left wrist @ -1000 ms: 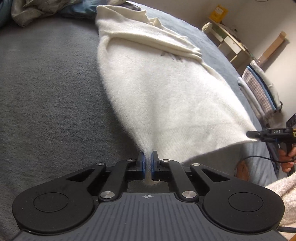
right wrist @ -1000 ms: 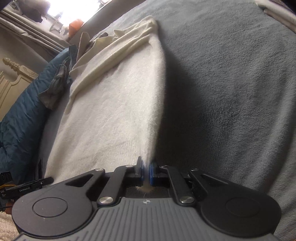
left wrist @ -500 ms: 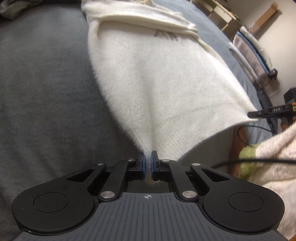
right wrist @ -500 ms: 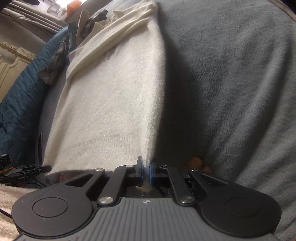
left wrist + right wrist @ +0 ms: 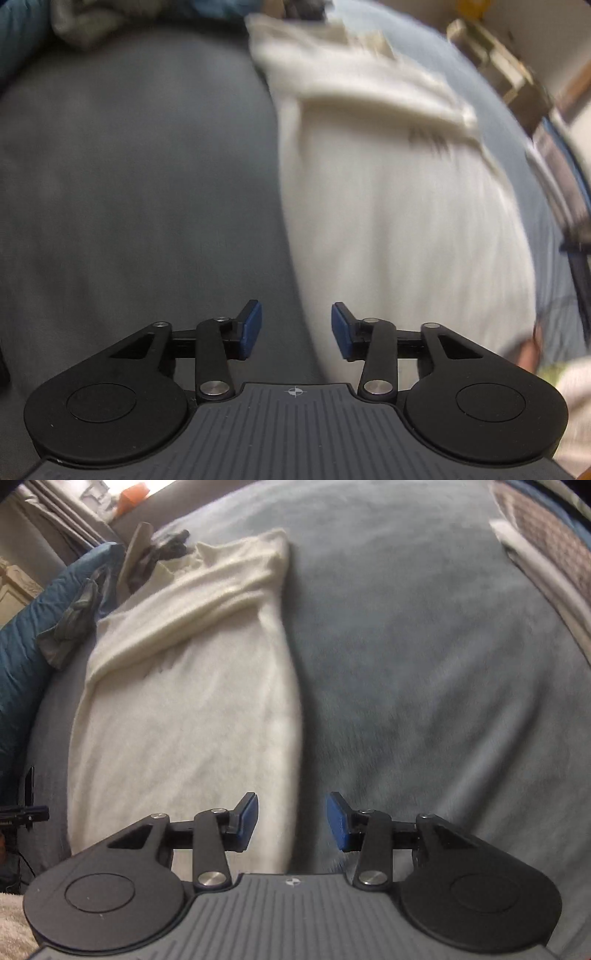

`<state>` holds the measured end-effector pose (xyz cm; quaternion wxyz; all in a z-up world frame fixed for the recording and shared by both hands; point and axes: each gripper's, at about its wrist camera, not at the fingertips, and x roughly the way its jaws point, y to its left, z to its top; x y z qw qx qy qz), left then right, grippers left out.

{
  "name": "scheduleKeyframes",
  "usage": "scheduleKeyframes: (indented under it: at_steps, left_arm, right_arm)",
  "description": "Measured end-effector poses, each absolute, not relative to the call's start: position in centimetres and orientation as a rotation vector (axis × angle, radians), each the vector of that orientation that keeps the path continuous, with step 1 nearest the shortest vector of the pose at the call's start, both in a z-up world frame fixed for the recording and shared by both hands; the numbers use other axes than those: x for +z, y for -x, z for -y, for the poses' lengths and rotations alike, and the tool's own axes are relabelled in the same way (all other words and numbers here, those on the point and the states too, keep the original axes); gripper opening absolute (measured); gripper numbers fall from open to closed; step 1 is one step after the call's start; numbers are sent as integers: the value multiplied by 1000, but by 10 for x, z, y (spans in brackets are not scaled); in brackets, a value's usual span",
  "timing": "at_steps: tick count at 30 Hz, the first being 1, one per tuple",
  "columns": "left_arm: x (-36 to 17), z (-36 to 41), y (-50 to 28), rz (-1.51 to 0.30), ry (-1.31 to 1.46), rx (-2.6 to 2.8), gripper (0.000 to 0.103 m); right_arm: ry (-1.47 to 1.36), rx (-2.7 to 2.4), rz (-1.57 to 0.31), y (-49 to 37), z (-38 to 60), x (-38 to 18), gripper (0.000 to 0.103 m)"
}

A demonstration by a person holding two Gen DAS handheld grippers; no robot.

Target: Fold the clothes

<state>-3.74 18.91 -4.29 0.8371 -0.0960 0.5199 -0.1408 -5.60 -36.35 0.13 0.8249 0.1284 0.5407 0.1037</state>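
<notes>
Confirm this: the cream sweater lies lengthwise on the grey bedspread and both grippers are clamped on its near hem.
Not quite. The cream sweater does lie lengthwise on the grey bedspread, but neither gripper is clamped on its near hem. Both wrist views show the left gripper and right gripper opening, blue pads apart and pressing on nothing.

Cream sweater [image 5: 192, 716], grey blanket [image 5: 424, 686]
</notes>
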Motion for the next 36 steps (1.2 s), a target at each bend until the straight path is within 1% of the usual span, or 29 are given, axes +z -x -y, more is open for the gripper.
scheduleKeyframes:
  at_steps: [1, 4, 7, 11, 12, 15, 17, 19, 20, 23, 25, 26, 27, 32, 34, 36]
  left_arm:
    - [-39, -188, 23, -1051, 226, -277, 51]
    - [-36, -178, -16, -930, 291, -211, 52]
    - [-43, -169, -44, -869, 325, -171, 52]
    - [-50, -163, -75, -795, 319, -133, 50]
    - [-51, -161, -83, -779, 297, -127, 49]
    - [-50, -151, -113, -734, 265, -122, 39]
    - [-48, -145, -133, -695, 266, -138, 38]
    - [-48, -136, -152, -656, 237, -163, 34]
    - [-50, -131, -162, -641, 218, -170, 32]
    - [-70, -122, -189, -658, 170, -164, 30]
    - [-92, -120, -202, -715, 150, -167, 30]
    - [-97, -119, -202, -705, 130, -177, 31]
    - [-102, -118, -201, -696, 111, -186, 31]
    - [-81, -125, -196, -615, 54, -266, 32]
    - [-86, -127, -206, -626, 41, -249, 34]
    - [-97, -129, -220, -656, 30, -215, 35]
  right_arm:
    - [-251, 239, -1121, 43, 351, 6, 44]
    - [-172, 282, -1052, 7, 312, 8, 44]
    - [-89, 309, -1009, -17, 272, -1, 43]
    - [-48, 303, -935, -47, 250, -9, 39]
    - [-47, 286, -906, -55, 250, -9, 39]
    - [-63, 212, -817, -82, 251, -11, 38]
    - [-89, 186, -795, -102, 252, -16, 37]
    - [-51, 182, -760, -118, 250, -25, 32]
    - [-31, 180, -741, -127, 249, -29, 32]
    - [18, 179, -709, -147, 249, -47, 31]
    - [44, 142, -782, -161, 250, -71, 31]
    - [42, 141, -802, -164, 253, -84, 30]
    - [35, 153, -774, -162, 257, -89, 30]
    - [35, 192, -700, -153, 262, -69, 31]
    - [36, 186, -654, -154, 265, -60, 31]
    - [39, 142, -673, -169, 270, -69, 31]
